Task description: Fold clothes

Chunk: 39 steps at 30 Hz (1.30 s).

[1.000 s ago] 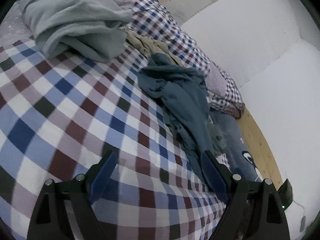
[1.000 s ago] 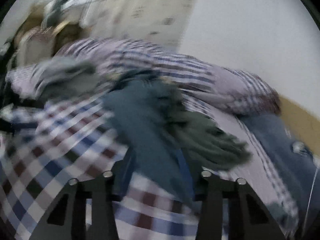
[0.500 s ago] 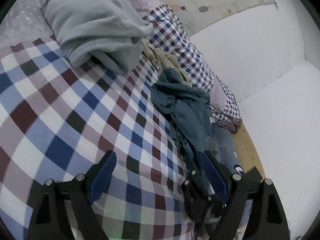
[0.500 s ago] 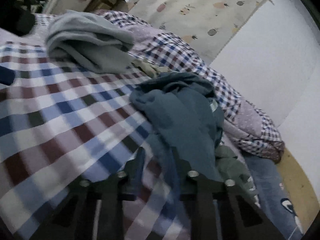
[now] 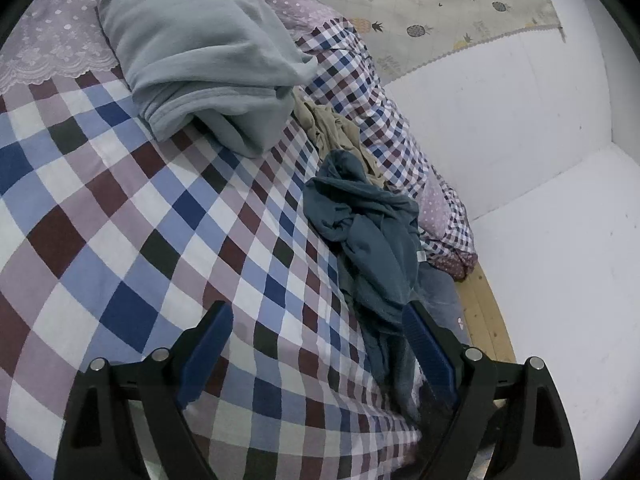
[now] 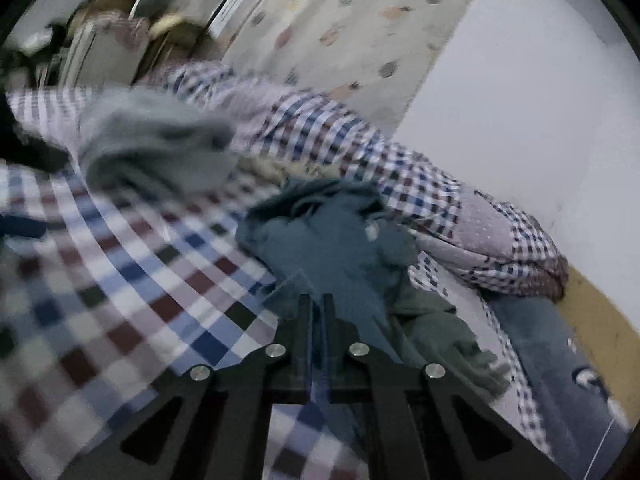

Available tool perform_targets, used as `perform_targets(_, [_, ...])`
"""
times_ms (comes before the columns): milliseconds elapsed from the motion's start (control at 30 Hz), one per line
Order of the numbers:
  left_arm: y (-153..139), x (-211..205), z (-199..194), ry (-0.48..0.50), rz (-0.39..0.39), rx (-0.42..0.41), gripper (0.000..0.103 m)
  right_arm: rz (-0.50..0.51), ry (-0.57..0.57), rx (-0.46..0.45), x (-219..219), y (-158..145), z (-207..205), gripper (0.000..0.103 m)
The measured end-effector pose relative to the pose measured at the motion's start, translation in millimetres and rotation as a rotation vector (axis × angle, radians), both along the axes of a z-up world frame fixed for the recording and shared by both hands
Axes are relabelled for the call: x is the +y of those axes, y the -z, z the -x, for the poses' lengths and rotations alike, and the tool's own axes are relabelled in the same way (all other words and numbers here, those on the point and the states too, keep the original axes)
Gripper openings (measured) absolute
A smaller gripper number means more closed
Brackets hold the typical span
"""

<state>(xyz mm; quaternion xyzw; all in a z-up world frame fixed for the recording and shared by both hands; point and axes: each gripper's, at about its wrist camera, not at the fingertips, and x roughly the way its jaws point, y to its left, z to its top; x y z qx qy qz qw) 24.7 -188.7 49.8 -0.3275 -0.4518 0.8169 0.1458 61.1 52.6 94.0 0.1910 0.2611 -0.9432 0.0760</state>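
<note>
Teal garment [image 5: 368, 240] lies crumpled near the checked bed's [image 5: 120, 208] right edge, its near end pinched by the closed right gripper [image 6: 316, 308] for spreading, while the left gripper [image 5: 316, 340] hovers open

Bed with checked bedspread [image 5: 120, 216] in blue, maroon and white; lilac lace-edged pillow [image 5: 52, 44] at its head. White wall [image 5: 500, 128] alongside, hung with a pineapple-print cloth [image 5: 432, 4]. Wooden bed-frame edge [image 5: 484, 320] against the wall. Blurred, cluttered furniture [image 6: 100, 40] beyond the bed. Dim, even light.
</note>
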Motion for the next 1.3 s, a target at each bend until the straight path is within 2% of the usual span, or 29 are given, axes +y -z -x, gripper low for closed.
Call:
perform_targets(167, [-1.8, 8.8, 1.6, 0.021, 0.013, 0.011, 0.089, 0.099, 0.009, 0.121, 25.1, -70.8, -51.5, 0.0])
perform_targets(267, [-1.2, 18.4, 2.9, 0.04, 0.042, 0.009, 0.089, 0.2, -0.04, 0.075, 42.5, -92.8, -64.9, 0.0])
perform_targets(300, [-0.4, 21.3, 2.7, 0.043, 0.054, 0.006, 0.089, 0.208, -0.065, 0.06, 44.5, -88.6, -65.3, 0.002])
perform_targets(367, [0.8, 25.8, 2.0, 0.047, 0.071, 0.001, 0.089, 0.143, -0.068, 0.039, 37.3, -66.4, -60.8, 0.02])
perform_targets(400, [0.6, 27.1, 1.4, 0.048, 0.073, 0.002, 0.089, 0.099, -0.073, 0.021, 30.7, -52.2, -57.4, 0.039])
perform_targets(433, [0.0, 28.0, 0.8, 0.049, 0.07, 0.004, 0.089, 0.058, -0.088, -0.005, 23.2, -37.4, -53.7, 0.048])
perform_targets(567, [-0.3, 28.8, 1.5, 0.053, 0.051, 0.002, 0.089, -0.116, -0.145, -0.096, -5.7, 14.9, -38.9, 0.048])
perform_targets(733, [2.1, 25.4, 6.0, 0.051, 0.02, -0.007, 0.089, -0.353, -0.204, -0.068, -34.7, 52.1, -24.7, 0.051])
perform_targets(833, [3.2, 21.8, 8.0, 0.047, -0.008, -0.011, 0.089, -0.456, -0.239, -0.075, -47.9, 71.5, -10.3, 0.051])
perform_targets(933, [4.8, 16.3, 8.4, 0.048, -0.049, -0.015, 0.089, -0.501, -0.288, -0.082, -51.5, 79.5, 1.6, 0.05])
perform_targets(1000, [5.5, 12.8, 8.4, 0.048, -0.07, -0.019, 0.089, -0.505, -0.271, -0.088, -51.9, 81.4, 15.6, 0.049])
perform_targets(1067, [5.8, 9.1, 7.6, 0.043, -0.086, -0.02, 0.089, -0.492, -0.238, -0.102, -52.8, 84.9, 31.7, 0.028])
perform_targets(1100, [5.9, 7.5, 7.1, 0.039, -0.092, -0.021, 0.089, -0.473, -0.22, -0.112, -51.8, 85.0, 37.0, 0.004])
perform_targets(1233, [6.4, 3.6, 6.3, 0.04, -0.115, -0.022, 0.089, -0.347, -0.142, -0.156, -42.4, 78.6, 47.2, 0.003])
perform_targets(1300, [6.9, 3.6, 7.0, 0.049, -0.122, -0.024, 0.089, -0.258, -0.141, -0.111, -37.1, 56.7, 31.0, 0.003])
